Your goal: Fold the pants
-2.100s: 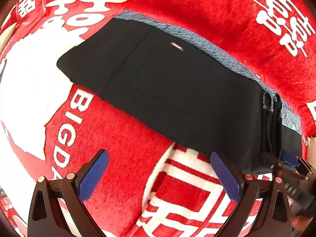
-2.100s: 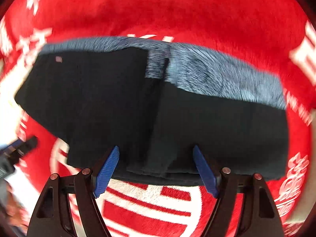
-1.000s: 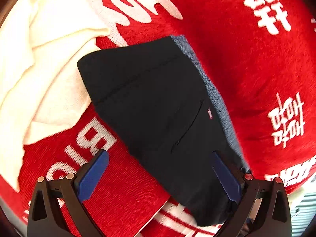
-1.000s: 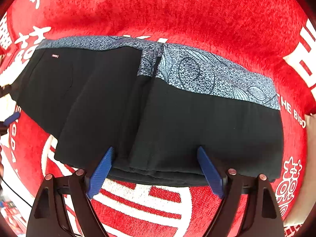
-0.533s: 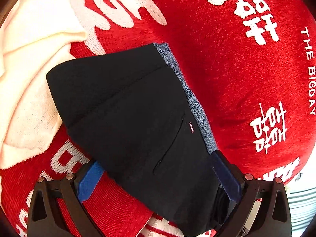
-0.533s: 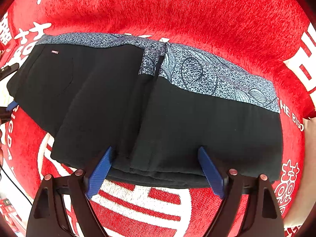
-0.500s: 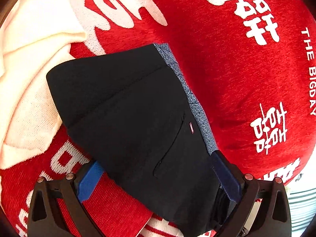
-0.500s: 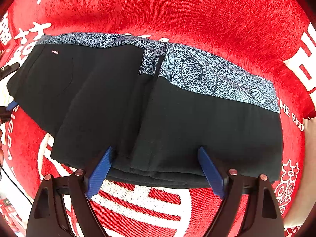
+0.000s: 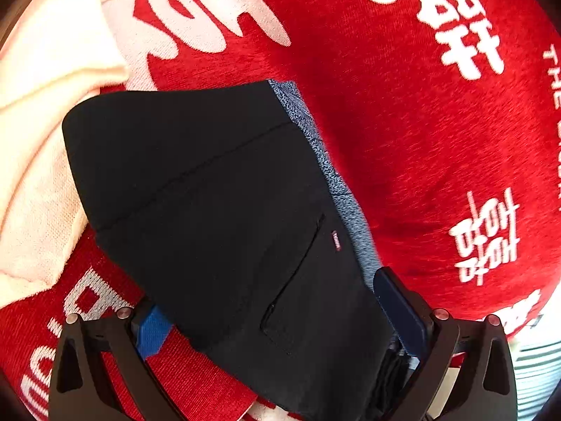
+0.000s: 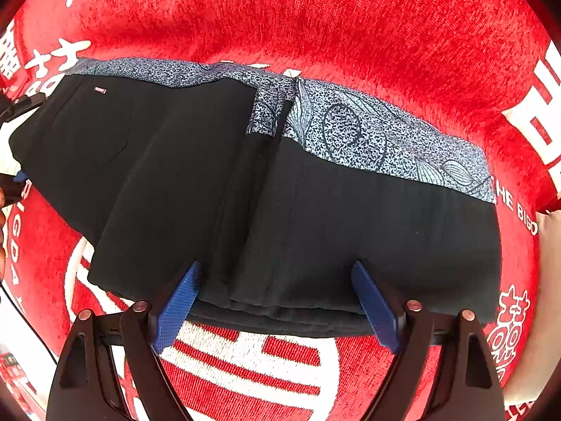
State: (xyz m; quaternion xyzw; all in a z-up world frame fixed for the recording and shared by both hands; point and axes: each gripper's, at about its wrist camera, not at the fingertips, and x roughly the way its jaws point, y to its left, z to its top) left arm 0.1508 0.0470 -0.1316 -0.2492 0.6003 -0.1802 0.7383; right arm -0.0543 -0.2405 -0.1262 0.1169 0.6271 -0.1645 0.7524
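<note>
Black pants [image 10: 245, 189] with a blue-grey patterned lining [image 10: 378, 137] lie folded on a red blanket. In the left wrist view the pants [image 9: 210, 203] fill the middle, with a small red label by a back pocket. My left gripper [image 9: 277, 319] is open, its fingers straddling one end of the pants, the left pad partly under the cloth edge. My right gripper [image 10: 277, 308] is open, its blue pads at the near folded edge of the pants, one on each side of the centre crease.
The red blanket [image 10: 315, 17] with white characters covers the whole surface. A cream cloth [image 9: 45, 105] lies at the left, partly under the pants. The left gripper's tip [image 10: 14, 182] shows at the right wrist view's left edge.
My left gripper has swung round to the end of the pants and moved in, so the cloth now lies between its fingers. My right gripper has barely moved.
</note>
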